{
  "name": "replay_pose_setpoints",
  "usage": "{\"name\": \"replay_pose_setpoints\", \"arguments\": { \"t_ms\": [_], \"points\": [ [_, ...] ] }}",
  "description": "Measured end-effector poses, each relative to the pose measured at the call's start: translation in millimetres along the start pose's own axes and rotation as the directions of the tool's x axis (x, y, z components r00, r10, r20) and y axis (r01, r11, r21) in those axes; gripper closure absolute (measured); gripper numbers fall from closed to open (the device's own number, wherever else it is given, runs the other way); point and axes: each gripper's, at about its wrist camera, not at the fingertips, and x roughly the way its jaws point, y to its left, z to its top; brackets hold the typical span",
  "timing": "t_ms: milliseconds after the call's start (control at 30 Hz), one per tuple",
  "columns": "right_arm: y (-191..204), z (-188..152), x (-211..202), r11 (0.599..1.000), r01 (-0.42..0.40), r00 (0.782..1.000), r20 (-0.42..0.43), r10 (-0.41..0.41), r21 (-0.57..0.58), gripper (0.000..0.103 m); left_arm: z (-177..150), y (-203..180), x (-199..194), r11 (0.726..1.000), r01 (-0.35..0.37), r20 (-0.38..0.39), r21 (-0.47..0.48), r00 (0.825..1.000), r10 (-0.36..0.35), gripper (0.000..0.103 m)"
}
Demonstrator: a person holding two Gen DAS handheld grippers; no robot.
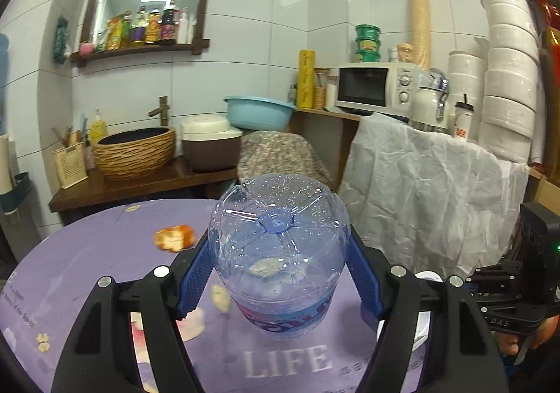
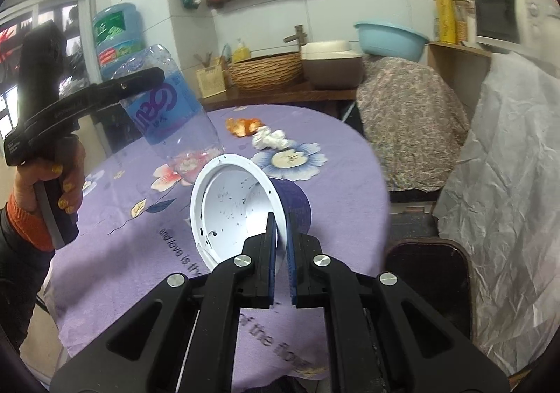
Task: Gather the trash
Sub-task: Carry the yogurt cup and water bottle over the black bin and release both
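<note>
Purple table (image 2: 105, 218): left gripper (image 1: 280, 270) clamps bottle (image 1: 280, 253); right gripper (image 2: 281, 239) pinches cup (image 2: 245, 204) rim.

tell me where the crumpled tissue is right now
In the right wrist view the crumpled tissue lies on the purple tablecloth, just right of the orange peel.

Peel (image 2: 243, 126) left of tissue (image 2: 270, 139) (touching).

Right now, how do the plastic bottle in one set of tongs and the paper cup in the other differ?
The plastic bottle is clear with a blue label; the paper cup is white inside, dark blue outside. The left tongs stand wide, gripping the bottle's body from both sides; the right tongs pinch only the cup's thin wall, nearly shut. Both are lifted above the purple tablecloth and look nearly empty.
</note>
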Motion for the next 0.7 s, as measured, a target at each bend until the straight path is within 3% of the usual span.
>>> {"name": "replay_pose_setpoints", "arguments": {
  "t_ms": [200,367,567,700],
  "points": [
    [-54.4,-5.9,-40.3,0.986,0.142,0.988,0.042,-0.146,0.087,0.097,15.9,-67.1,31.6,0.991,0.133,0.028,-0.005,0.991,-0.133,0.033],
    [-112.3,-21.4,-69.5,0.941,0.285,0.955,0.025,-0.294,0.184,0.097,20.8,-130.6,61.2,0.978,0.209,0.02,0.022,0.978,-0.21,0.033],
    [-175.7,-60.5,-71.6,0.879,0.402,0.915,-0.073,-0.397,0.256,0.097,-5.4,-192.8,114.6,0.973,0.229,-0.085,0.029,0.97,-0.226,0.033],
    [-201.5,-97.3,-48.4,0.867,0.42,0.907,-0.153,-0.392,0.268,0.097,-39.3,-215.1,152.8,0.975,0.22,-0.189,-0.009,0.957,-0.218,0.033]
  ]
}}
